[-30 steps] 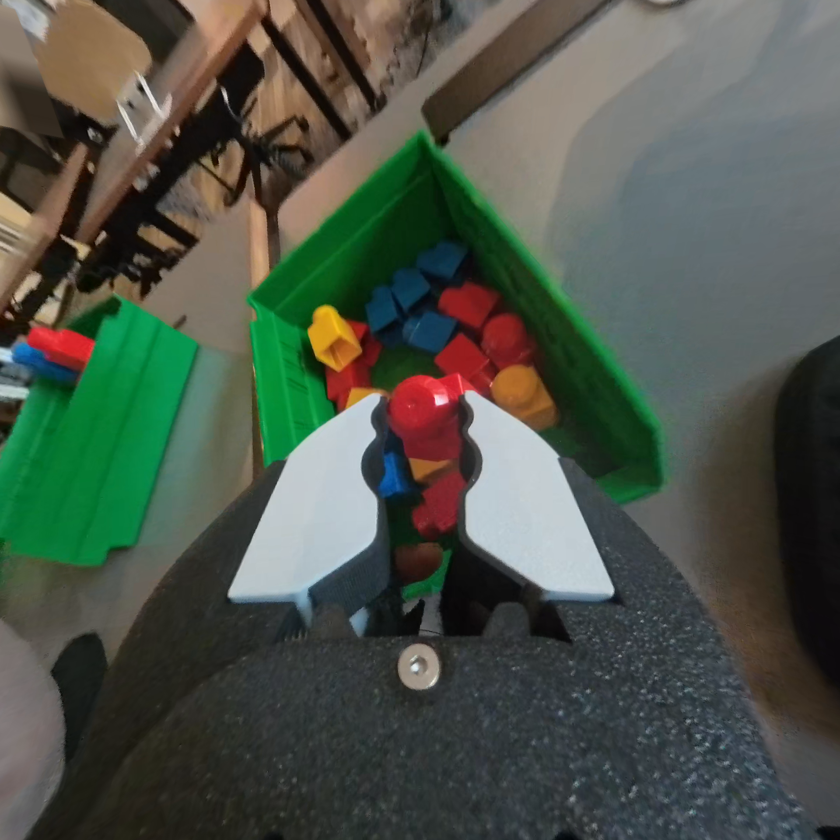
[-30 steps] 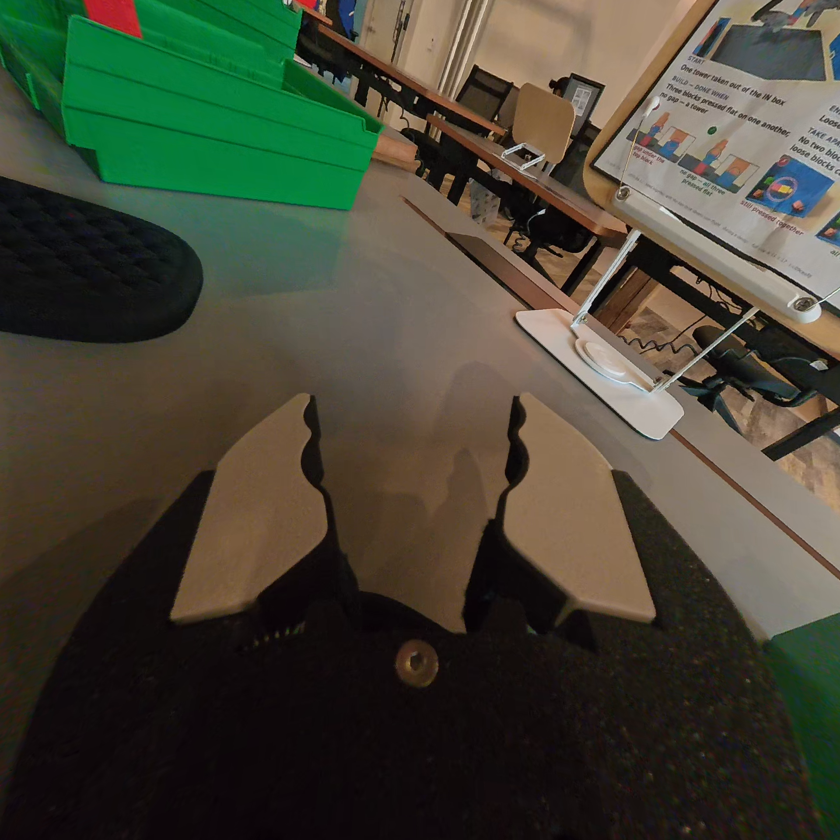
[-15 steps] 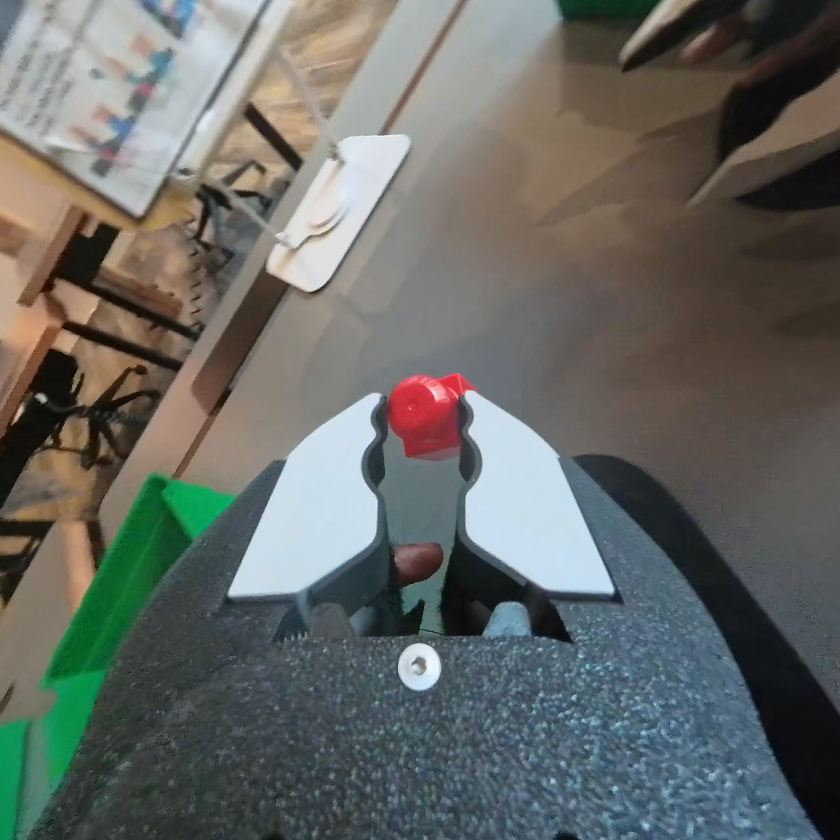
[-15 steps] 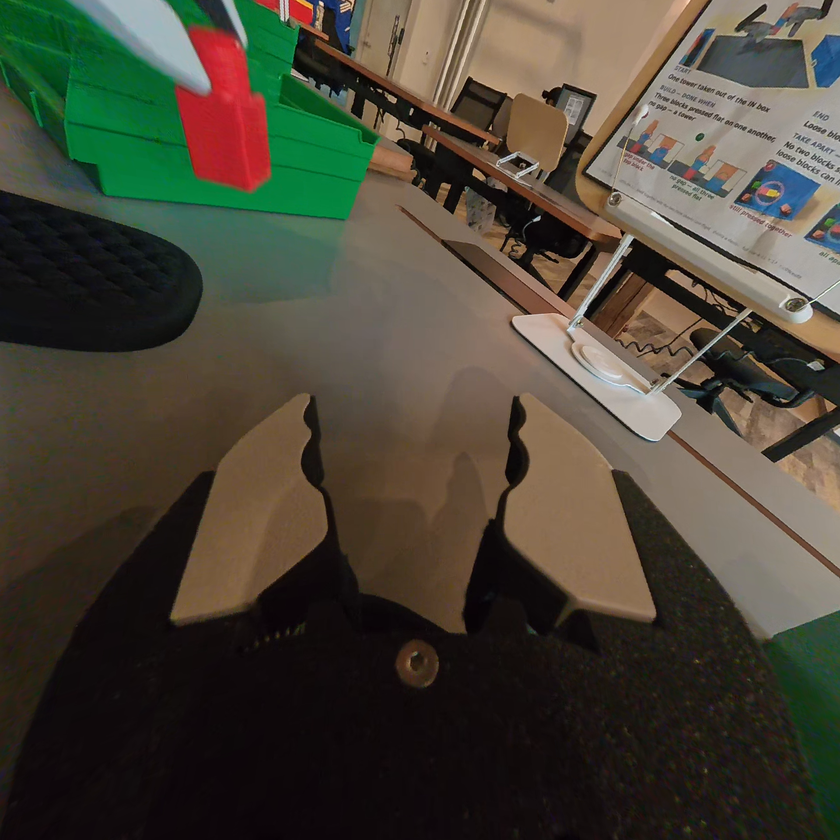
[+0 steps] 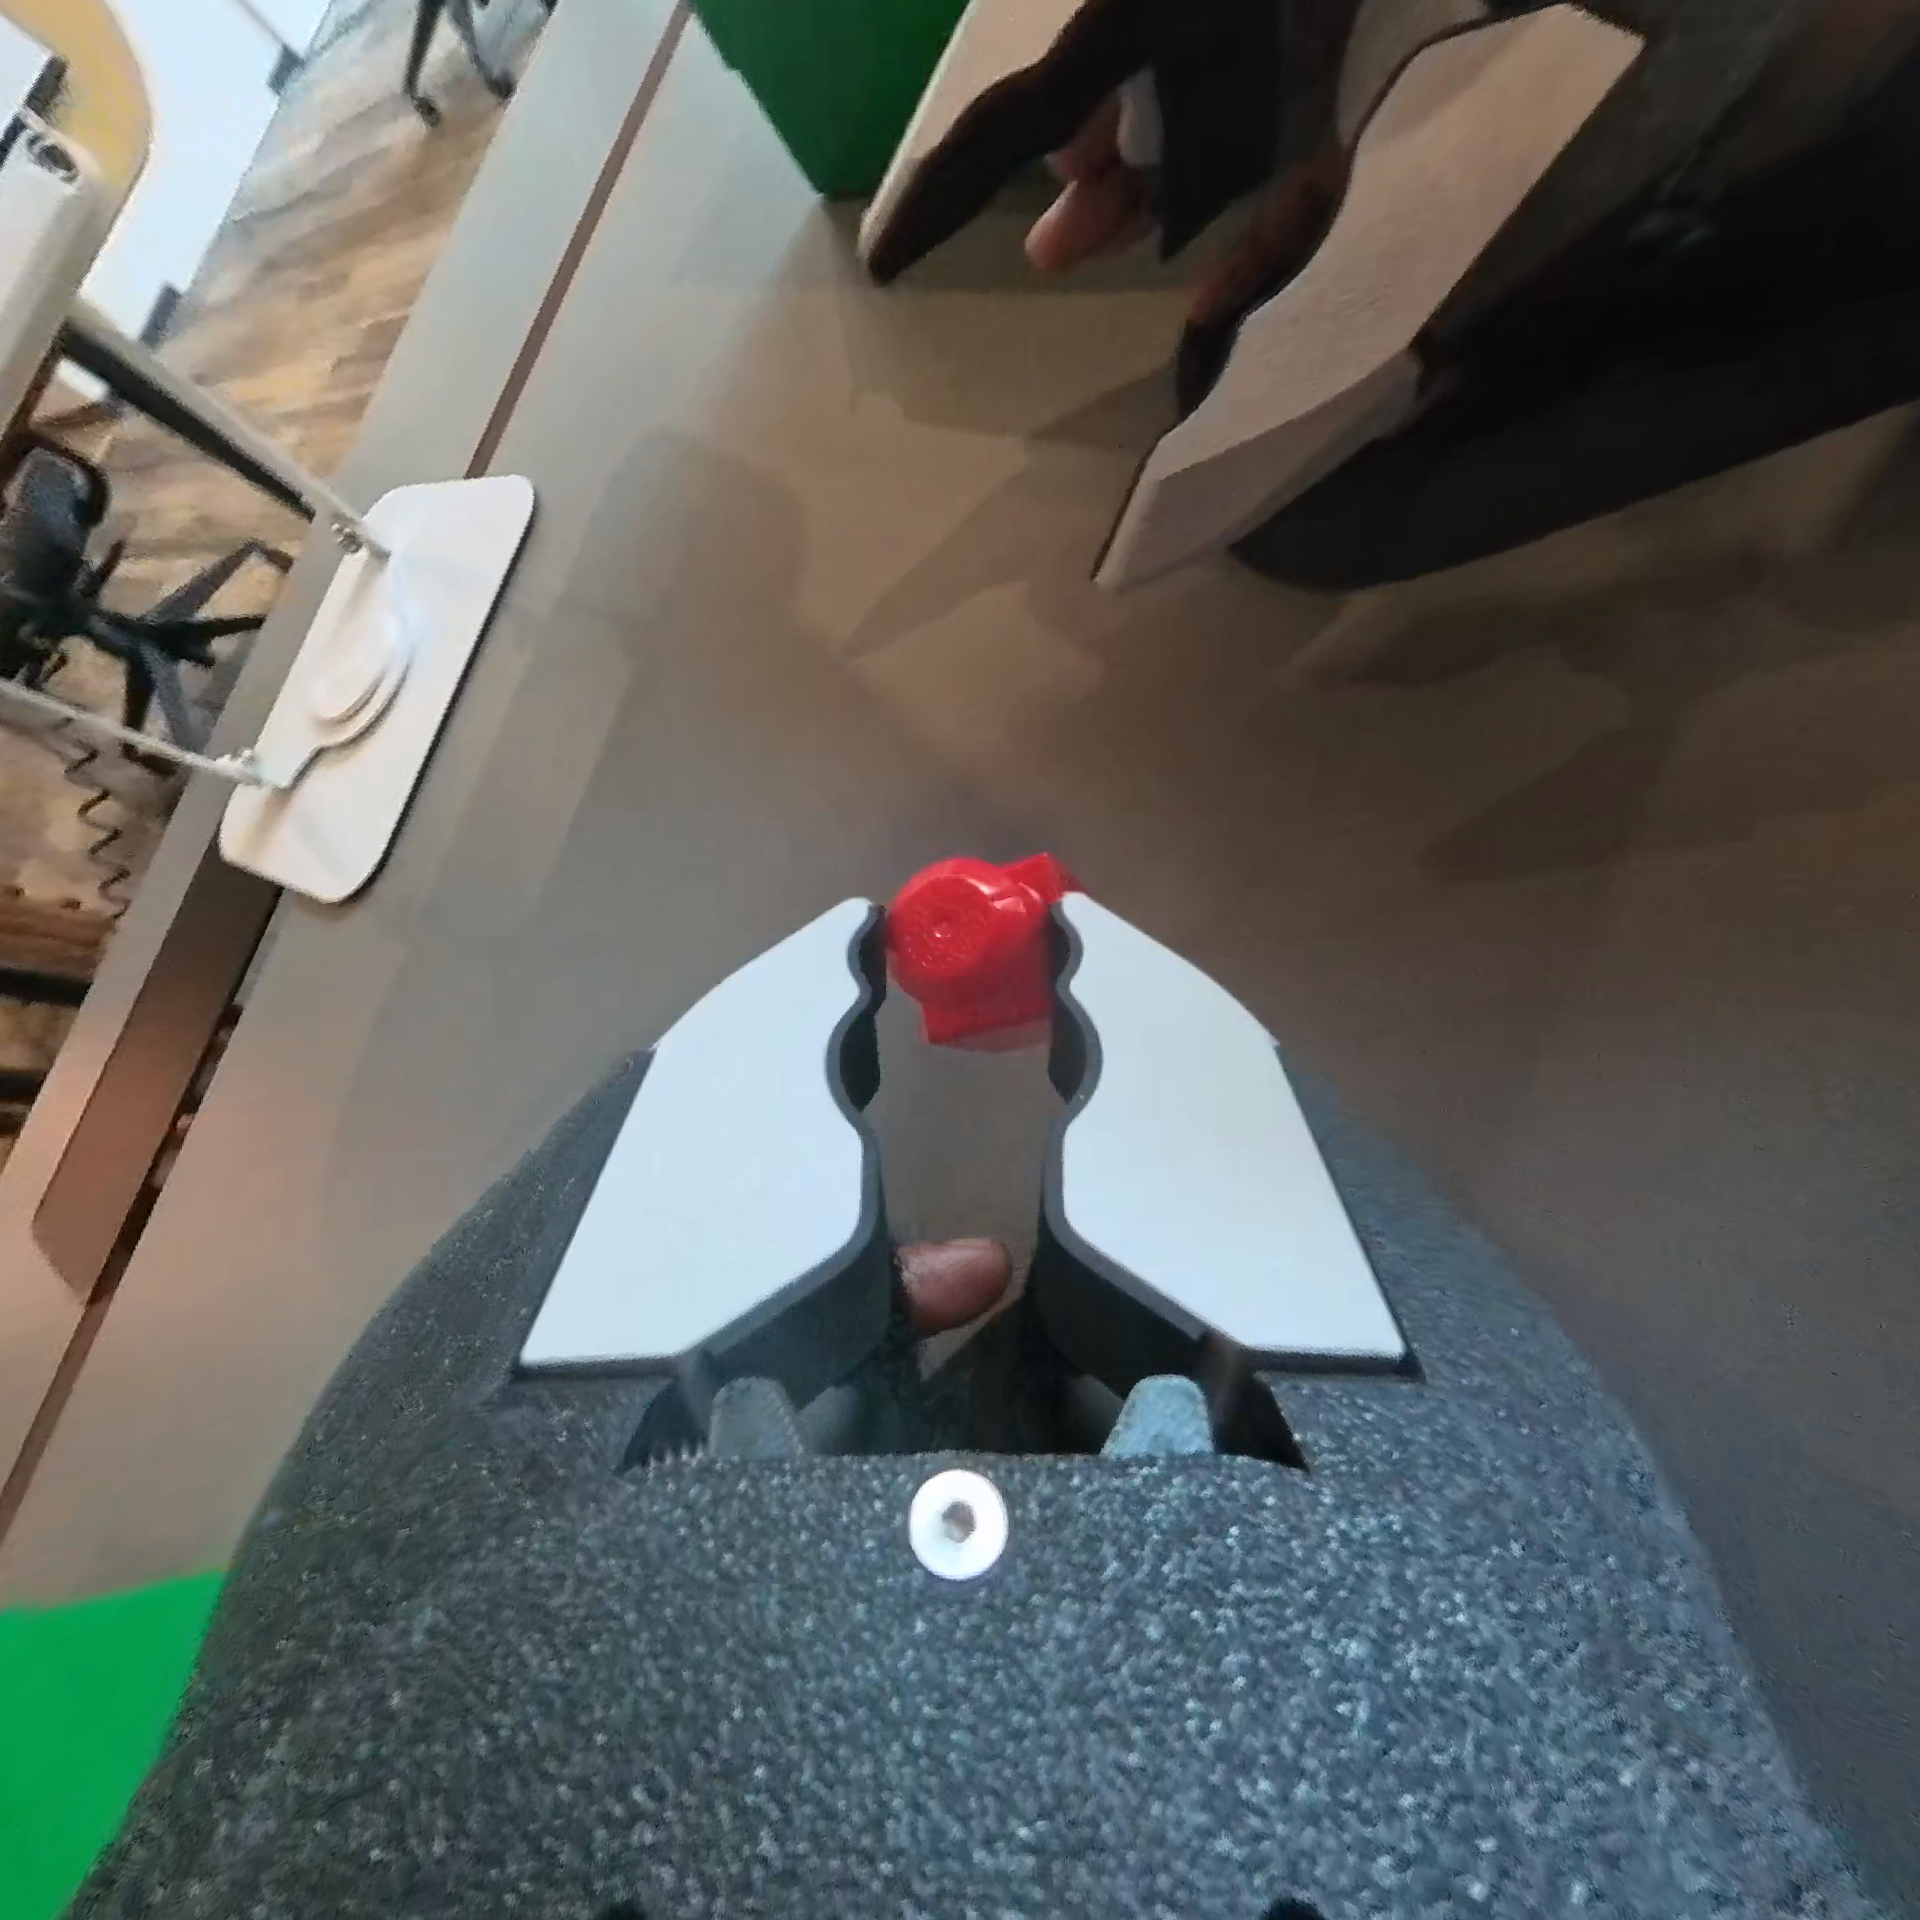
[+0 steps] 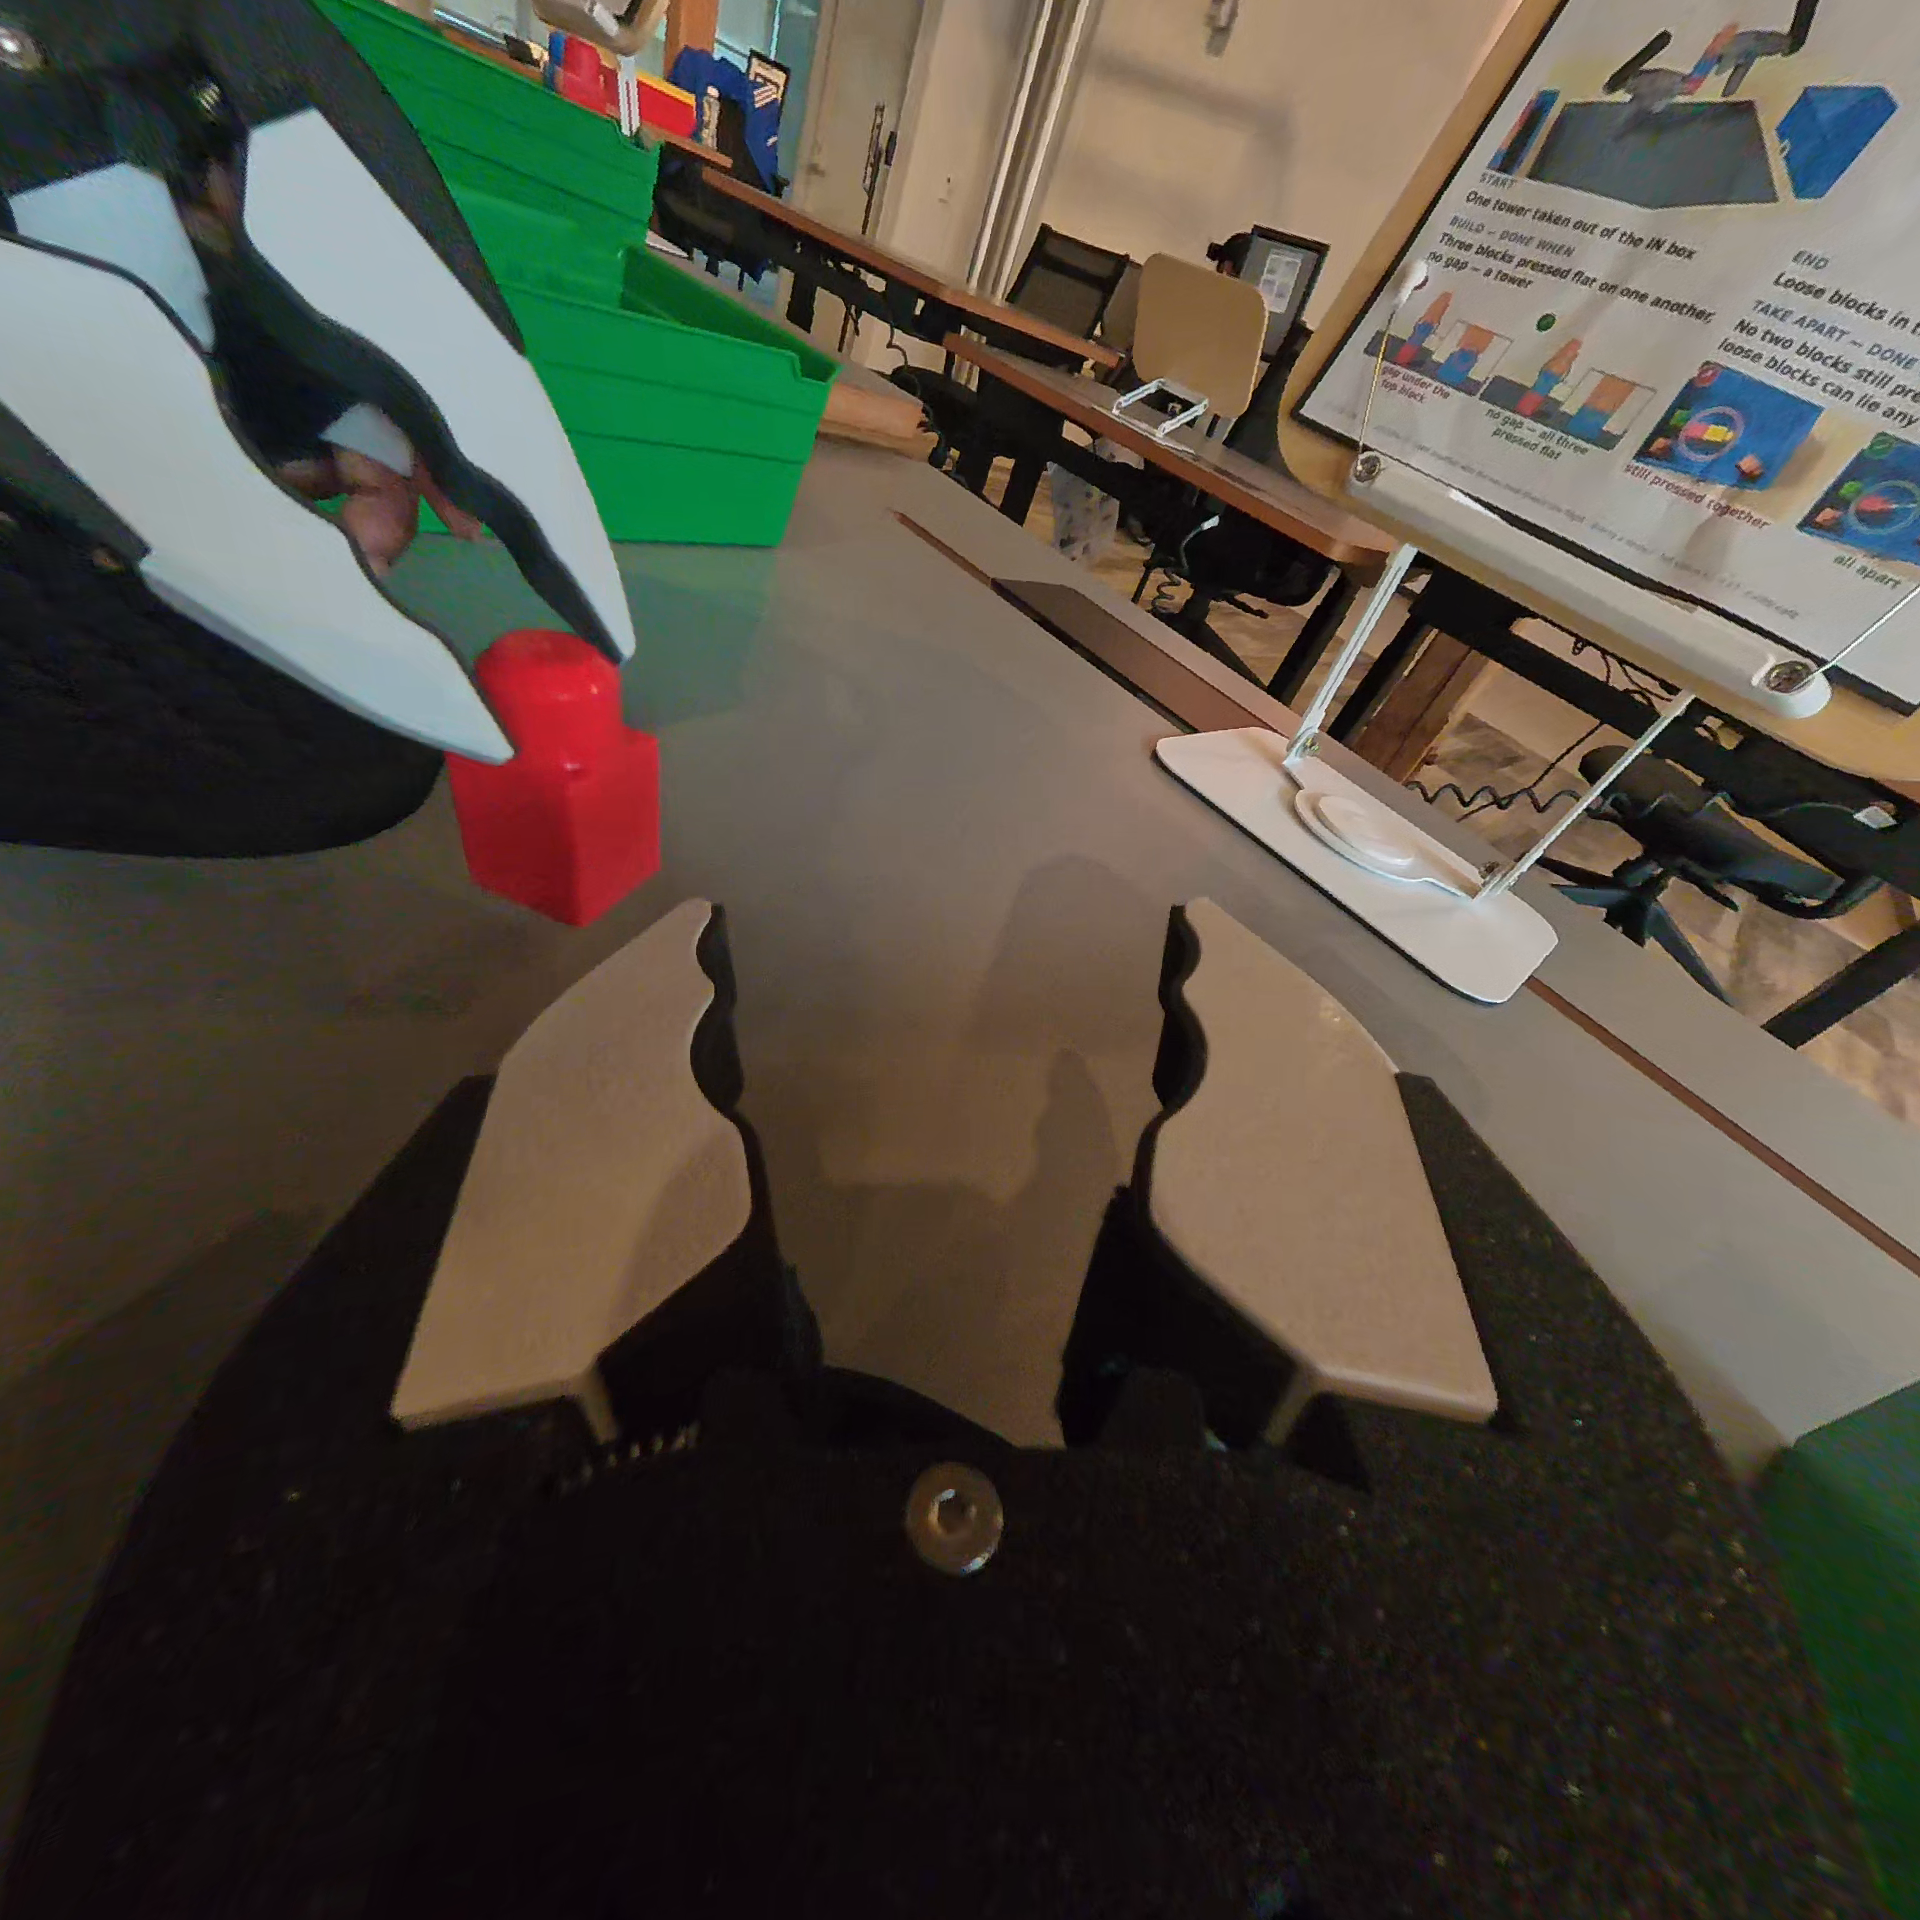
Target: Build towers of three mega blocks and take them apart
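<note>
Currently left gripper point(image 6: 551, 696) pinches a red mega block point(image 6: 561, 800) by its stud at the fingertips, block hanging upright just above the grey table point(image 6: 935, 790), apart from it or touching, cannot tell. Behind it sit stacked green bins point(image 6: 665, 416). Right gripper point(image 6: 940, 997) rests low over the table, fingers spread and empty, with a white instruction-board stand point(image 6: 1361, 862) to its right.

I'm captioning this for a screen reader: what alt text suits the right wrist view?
The left gripper holds a red block by its stud just above the grey table, ahead of the open, empty right gripper; green bins stand behind.
</note>
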Tool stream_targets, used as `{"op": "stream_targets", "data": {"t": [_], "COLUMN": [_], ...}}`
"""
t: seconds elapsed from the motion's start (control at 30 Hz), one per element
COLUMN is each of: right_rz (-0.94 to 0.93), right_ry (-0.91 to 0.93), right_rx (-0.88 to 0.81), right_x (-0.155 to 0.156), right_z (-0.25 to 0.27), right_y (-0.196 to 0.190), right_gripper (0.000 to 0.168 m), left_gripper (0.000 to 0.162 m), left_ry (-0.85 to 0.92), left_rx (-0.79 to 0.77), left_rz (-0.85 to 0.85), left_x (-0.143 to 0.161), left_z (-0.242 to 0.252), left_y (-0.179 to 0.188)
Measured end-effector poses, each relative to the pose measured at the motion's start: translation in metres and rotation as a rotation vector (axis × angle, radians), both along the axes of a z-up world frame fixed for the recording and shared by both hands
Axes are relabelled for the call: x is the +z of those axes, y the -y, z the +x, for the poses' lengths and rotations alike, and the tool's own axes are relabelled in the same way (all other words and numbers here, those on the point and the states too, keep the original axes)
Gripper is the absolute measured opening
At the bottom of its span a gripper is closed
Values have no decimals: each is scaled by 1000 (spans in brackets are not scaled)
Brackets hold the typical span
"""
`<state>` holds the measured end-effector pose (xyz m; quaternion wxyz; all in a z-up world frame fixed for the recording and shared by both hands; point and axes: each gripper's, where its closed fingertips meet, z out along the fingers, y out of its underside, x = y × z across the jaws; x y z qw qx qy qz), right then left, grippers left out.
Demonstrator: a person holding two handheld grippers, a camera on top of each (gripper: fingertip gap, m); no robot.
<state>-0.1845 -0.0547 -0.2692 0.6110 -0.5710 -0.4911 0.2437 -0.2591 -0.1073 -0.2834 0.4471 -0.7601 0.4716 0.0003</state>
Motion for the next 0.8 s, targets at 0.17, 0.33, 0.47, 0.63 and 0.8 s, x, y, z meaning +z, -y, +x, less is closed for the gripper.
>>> {"op": "stream_targets", "data": {"t": [0.17, 0.33, 0.47, 0.63, 0.8], "right_rz": [-2, -5, -7, -10, -12], "right_ry": [-6, -14, -16, -18, -17], "right_rx": [0, -1, -1, -1, 0], "right_x": [1, 2, 2, 2, 2], "right_z": [1, 1, 2, 1, 1], "right_y": [0, 0, -1, -1, 0], "right_gripper": [79, 78, 78, 78, 78], "left_gripper": [29, 29, 29, 29, 29], "left_ry": [45, -13, -68, -109, -117], "left_rx": [-161, -330, -424, -450, -470], "left_rz": [-19, -40, -49, -47, -39], "left_x": [-1, -8, -17, -24, -25], "left_z": [16, 22, 23, 22, 22], "left_y": [6, 13, 16, 15, 16]}}
